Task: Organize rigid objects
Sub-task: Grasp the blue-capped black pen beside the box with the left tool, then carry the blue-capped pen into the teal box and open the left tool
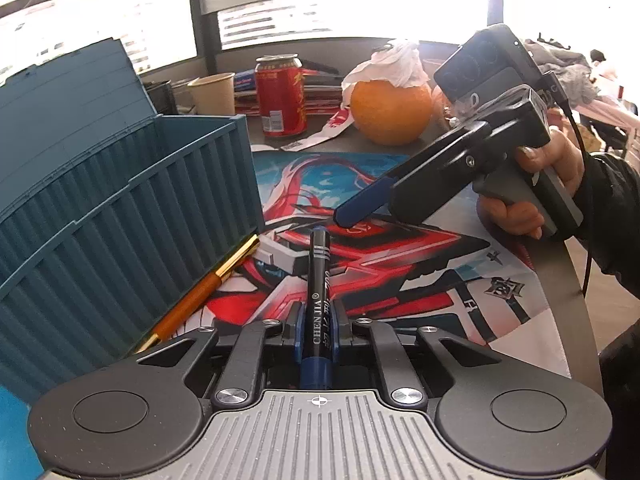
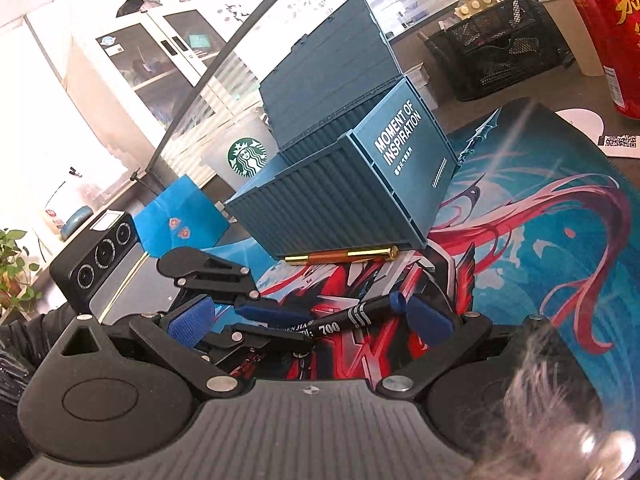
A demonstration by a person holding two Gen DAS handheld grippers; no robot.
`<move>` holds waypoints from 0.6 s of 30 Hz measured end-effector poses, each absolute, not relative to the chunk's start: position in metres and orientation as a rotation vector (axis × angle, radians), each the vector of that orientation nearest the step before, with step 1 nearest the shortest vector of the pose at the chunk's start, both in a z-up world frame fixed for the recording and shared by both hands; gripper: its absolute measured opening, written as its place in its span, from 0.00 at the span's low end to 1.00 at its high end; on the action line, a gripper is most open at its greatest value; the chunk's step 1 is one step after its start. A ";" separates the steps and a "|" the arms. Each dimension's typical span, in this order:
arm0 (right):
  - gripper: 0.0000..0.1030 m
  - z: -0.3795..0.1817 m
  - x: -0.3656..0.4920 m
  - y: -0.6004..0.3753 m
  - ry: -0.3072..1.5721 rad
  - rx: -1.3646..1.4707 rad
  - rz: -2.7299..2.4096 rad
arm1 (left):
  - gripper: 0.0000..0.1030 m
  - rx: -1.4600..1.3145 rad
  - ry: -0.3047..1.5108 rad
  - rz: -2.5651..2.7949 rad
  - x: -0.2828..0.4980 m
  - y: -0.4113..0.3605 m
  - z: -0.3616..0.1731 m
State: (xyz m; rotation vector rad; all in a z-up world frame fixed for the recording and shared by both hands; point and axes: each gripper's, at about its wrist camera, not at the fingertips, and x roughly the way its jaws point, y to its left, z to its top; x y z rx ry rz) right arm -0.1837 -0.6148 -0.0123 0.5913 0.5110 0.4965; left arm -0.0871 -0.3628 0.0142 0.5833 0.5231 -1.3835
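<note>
**Marker in our left grip, box on its left**

The black marker lies lengthwise between our left gripper's blue pads, which are pressed against its barrel. Its long axis runs straight out along the fingers, blue-capped tip forward and tilted down toward the printed mat. In the right wrist view the same marker crosses the frame almost side to side, so the two grippers meet nearly at right angles.

Our right gripper stands wide, holding nothing; one of its blue pads sits just beside the marker's capped end, and we cannot tell whether it touches.

Outward from there, the teal container box stands open on the left gripper's left side, near at hand, its lid raised behind it. An orange pen lies on the mat along the box's base, parallel to the wall.

We judge that the coming move turns on this: the box lies to the left of the marker's axis, so the left hand must carry it sideways and lift it over the wall.
</note>
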 end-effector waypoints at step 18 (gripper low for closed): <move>1.00 -0.013 -0.184 -0.616 0.504 0.602 0.499 | 0.10 0.568 0.525 -1.286 -0.097 -0.335 0.045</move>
